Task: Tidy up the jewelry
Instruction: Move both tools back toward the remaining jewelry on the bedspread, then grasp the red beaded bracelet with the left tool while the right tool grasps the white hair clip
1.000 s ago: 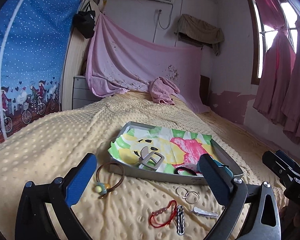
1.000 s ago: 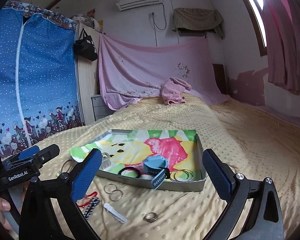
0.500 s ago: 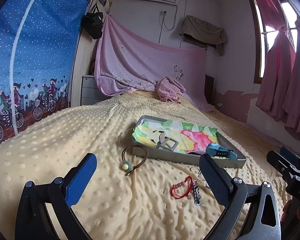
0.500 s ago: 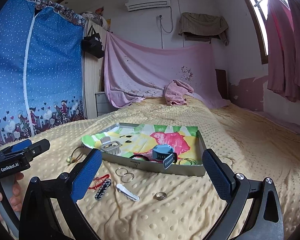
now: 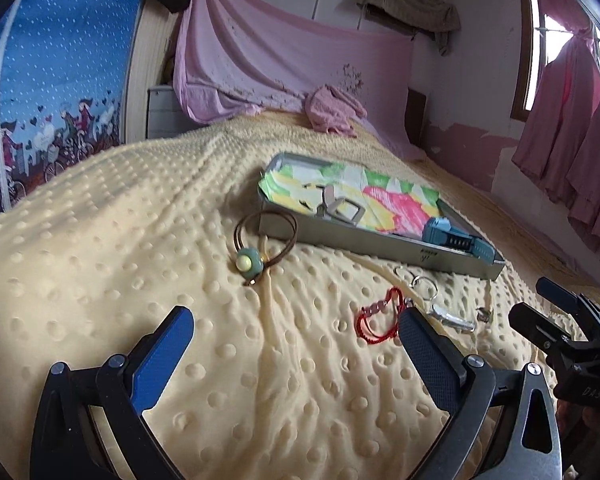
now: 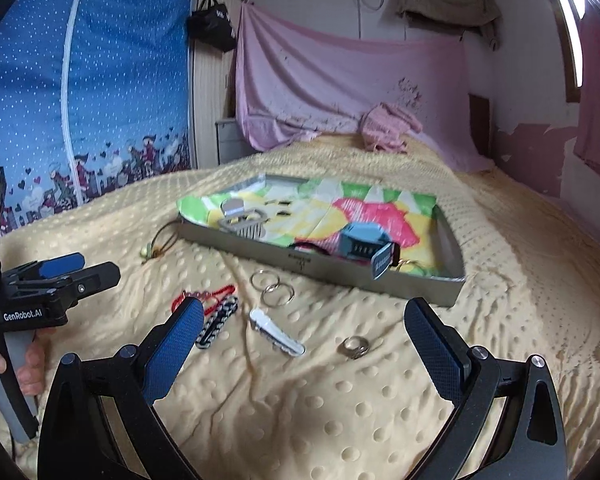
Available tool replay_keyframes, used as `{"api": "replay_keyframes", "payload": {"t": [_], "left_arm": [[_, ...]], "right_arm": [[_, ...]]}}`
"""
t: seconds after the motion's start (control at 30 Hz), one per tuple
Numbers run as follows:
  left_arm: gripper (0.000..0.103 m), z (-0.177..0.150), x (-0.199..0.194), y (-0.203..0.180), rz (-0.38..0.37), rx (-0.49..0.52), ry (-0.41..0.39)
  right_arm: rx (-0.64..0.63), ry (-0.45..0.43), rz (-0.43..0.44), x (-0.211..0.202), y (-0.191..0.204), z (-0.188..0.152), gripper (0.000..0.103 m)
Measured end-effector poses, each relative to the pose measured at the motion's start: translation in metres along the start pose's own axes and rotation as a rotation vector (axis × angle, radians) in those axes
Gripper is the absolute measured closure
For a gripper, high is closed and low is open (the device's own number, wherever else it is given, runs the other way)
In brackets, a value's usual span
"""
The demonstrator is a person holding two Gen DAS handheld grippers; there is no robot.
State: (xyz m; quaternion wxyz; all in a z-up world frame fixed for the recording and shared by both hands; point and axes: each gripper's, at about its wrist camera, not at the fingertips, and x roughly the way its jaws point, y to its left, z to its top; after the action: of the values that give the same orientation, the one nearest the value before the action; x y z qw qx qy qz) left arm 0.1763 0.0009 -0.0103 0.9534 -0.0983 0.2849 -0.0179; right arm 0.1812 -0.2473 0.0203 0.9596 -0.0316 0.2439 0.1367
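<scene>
Right wrist: hairclip (image 6: pixel 276 333) beside ring (image 6: pixel 353 347).

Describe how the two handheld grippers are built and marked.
Both grippers, left and right, have black angular frames with silver pivot screws and two fingers faced with textured blue pads. The right wrist view shows the left one's white "GenRobot.AI" lettering and a grey handle. No cables or sleeves show.

I'm in a bedroom at home. Under me is a bed (image 6: pixel 500 280) with a dimpled yellow blanket (image 5: pixel 120 240); a pink sheet (image 6: pixel 340 80) hangs across the wall behind it. Pink curtains (image 5: pixel 572 132) frame a window on the right, a blue zip-up fabric wardrobe (image 6: pixel 80 80) stands on the left, and a black bag (image 6: pixel 212 28) hangs beside it.
</scene>
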Motion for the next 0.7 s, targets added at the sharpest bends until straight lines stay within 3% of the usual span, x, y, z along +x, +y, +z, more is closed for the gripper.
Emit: {"api": "replay_keyframes", "payload": {"t": [0.17,0.3,0.53,0.7], "left_arm": [[0.003,-0.001,0.01,-0.007,-0.04,0.032,0.042],[0.02,-0.001,0.019,-0.014,-0.081,0.066,0.075],[0.052,0.002,0.039,-0.023,-0.163,0.078,0.144],[0.067,0.002,0.055,-0.026,-0.201,0.062,0.193]], "right_arm": [[-0.016,0.065,0.025,0.02,0.002,-0.003,0.008],[-0.031,0.115,0.046,0.036,0.003,-0.005,0.034],[-0.029,0.183,0.09,0.061,0.005,-0.009,0.054],[-0.03,0.21,0.104,0.071,0.008,-0.011,0.068]]}}
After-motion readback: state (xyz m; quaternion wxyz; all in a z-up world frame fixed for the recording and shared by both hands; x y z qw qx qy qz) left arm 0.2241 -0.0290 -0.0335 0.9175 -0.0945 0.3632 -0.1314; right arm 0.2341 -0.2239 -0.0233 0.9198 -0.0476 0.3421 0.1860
